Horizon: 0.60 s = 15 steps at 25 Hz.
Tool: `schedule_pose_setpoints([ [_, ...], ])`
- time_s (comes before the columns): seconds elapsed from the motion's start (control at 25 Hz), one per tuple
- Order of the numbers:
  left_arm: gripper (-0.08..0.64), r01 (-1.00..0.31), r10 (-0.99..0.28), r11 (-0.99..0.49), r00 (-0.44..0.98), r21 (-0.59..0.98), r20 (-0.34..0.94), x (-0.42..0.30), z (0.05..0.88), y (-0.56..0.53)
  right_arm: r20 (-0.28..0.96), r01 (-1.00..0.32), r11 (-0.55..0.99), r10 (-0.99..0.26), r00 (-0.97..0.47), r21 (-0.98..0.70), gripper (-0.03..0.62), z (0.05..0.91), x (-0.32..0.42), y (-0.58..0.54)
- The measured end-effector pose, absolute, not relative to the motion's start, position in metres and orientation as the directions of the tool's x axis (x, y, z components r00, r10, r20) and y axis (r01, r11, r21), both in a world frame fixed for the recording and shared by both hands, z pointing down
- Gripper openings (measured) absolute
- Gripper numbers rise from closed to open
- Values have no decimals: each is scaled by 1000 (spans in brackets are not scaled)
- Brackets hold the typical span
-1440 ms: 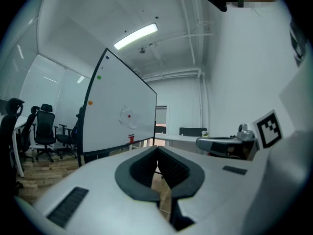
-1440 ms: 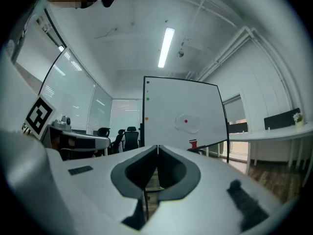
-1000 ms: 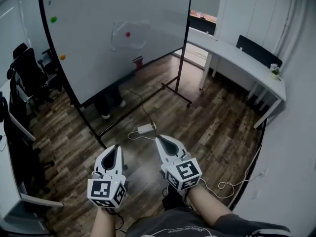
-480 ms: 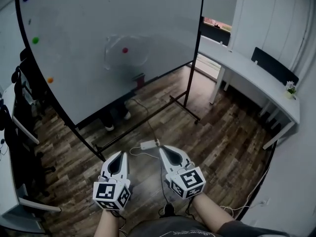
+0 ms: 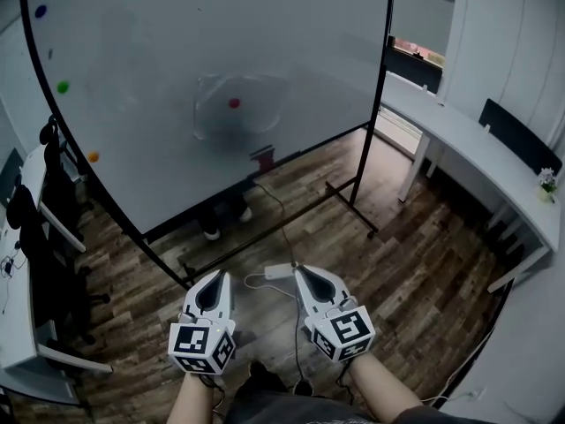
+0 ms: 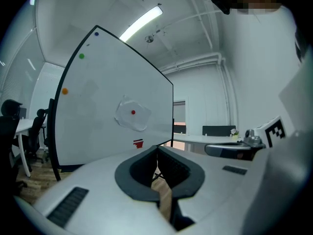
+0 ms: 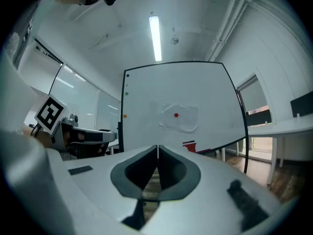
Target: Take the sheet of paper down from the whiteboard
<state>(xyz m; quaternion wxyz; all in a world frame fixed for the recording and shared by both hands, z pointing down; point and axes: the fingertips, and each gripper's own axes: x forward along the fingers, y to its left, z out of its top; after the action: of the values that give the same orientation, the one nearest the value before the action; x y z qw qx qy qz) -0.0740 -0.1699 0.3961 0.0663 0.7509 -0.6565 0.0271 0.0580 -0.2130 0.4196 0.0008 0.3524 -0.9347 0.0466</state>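
Note:
A pale sheet of paper (image 5: 237, 106) hangs on the whiteboard (image 5: 141, 78), pinned by a red magnet (image 5: 234, 102). The same sheet (image 6: 131, 114) shows in the left gripper view, and the sheet (image 7: 179, 116) shows ahead in the right gripper view. Both grippers are held side by side low in the head view, well short of the board. My left gripper (image 5: 214, 275) is shut with nothing in it. My right gripper (image 5: 300, 271) is shut and empty too.
Green (image 5: 63, 87), orange (image 5: 93, 157) and blue (image 5: 41, 11) magnets dot the board's left side; a red eraser (image 5: 263, 157) sits at its lower edge. The board's wheeled frame (image 5: 353, 203) and a power strip with cables (image 5: 279, 271) lie on the wood floor. Long white desk (image 5: 477, 170) right, chairs (image 5: 53, 193) left.
The view has closed in on the whiteboard, which now looks larger and more central. Both grippers kept their side-by-side pose and stayed shut.

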Motion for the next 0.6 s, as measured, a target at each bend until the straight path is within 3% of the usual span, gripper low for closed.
schedule_pose_setpoints([
  [0.6,14,-986,-986,-140,147,89,80,-132,391,-317,56,-689,723,-687,-725,-50,21,423,14,-341],
])
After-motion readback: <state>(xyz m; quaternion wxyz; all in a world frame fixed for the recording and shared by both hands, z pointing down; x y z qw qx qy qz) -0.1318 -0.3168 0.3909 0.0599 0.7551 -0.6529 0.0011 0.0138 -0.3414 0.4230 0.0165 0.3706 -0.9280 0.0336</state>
